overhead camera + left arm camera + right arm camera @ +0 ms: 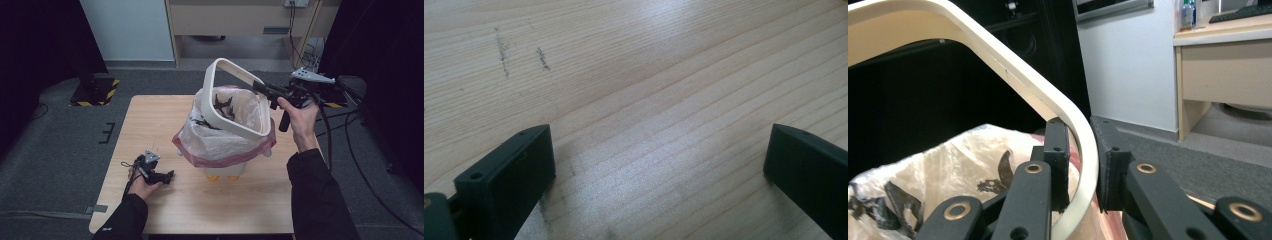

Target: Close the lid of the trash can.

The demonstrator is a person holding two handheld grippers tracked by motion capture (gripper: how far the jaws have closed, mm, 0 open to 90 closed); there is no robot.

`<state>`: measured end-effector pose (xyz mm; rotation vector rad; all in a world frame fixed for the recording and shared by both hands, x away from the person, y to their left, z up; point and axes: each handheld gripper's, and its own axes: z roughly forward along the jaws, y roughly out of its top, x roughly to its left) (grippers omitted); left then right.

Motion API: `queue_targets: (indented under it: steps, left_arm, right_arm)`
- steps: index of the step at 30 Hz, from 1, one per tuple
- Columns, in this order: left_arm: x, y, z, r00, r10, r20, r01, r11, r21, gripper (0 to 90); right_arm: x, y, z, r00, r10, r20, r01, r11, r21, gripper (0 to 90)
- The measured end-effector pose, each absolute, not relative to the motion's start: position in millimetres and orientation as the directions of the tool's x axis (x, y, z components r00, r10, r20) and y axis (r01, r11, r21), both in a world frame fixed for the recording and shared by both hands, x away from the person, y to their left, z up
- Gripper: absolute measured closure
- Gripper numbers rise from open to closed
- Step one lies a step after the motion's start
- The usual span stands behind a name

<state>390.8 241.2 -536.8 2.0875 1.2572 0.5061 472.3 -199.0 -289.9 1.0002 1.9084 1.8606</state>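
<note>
A cream rim ring (235, 98) of a small bin is tilted up above the bin (225, 170), which stands mid-table lined with a clear, pink-edged bag (220, 142) holding dark scraps. My right gripper (260, 88) is shut on the ring's right edge; in the right gripper view the ring (998, 65) passes between the two jaws, gripper (1083, 165). My left gripper (169, 176) rests low at the table's front left, its jaws wide apart over bare wood with nothing between them, gripper (659, 165).
The wooden table (150, 130) has free surface left and front of the bin. Beyond it are grey carpet, a black-and-yellow striped block (95, 90) at far left, a wooden desk (240, 20) at the back, and cables (350, 150) at right.
</note>
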Motion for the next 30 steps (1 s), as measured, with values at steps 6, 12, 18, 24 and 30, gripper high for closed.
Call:
queue_targets:
  steps: [6, 12, 18, 24, 30]
  left_arm:
    - [390.8, 241.2, -536.8, 0.468, 0.884, 0.000, 0.637, -0.336, 0.694, 0.0]
    - [390.9, 241.3, -536.7, 0.469, 0.883, -0.001, 0.637, -0.337, 0.693, 0.0]
    - [390.9, 241.3, -536.7, 0.469, 0.883, -0.001, 0.637, -0.337, 0.693, 0.0]
    - [391.2, 241.4, -536.7, 0.472, 0.882, -0.001, 0.636, -0.340, 0.693, 0.0]
    - [392.0, 241.0, -533.6, 0.488, 0.873, -0.006, 0.640, -0.354, 0.682, 3.4]
  right_arm:
    - [475.5, -192.4, -294.0, -0.708, 0.663, 0.245, 0.282, -0.054, 0.958, 77.8]
    - [477.2, -187.2, -298.3, -0.698, 0.681, 0.222, 0.286, -0.020, 0.958, 77.1]
    - [477.6, -181.1, -303.3, -0.696, 0.692, 0.190, 0.280, 0.018, 0.960, 76.2]
    - [477.1, -181.1, -303.5, -0.696, 0.693, 0.186, 0.276, 0.020, 0.961, 74.8]
    - [475.9, -183.2, -302.6, -0.705, 0.686, 0.180, 0.271, 0.026, 0.962, 68.0]
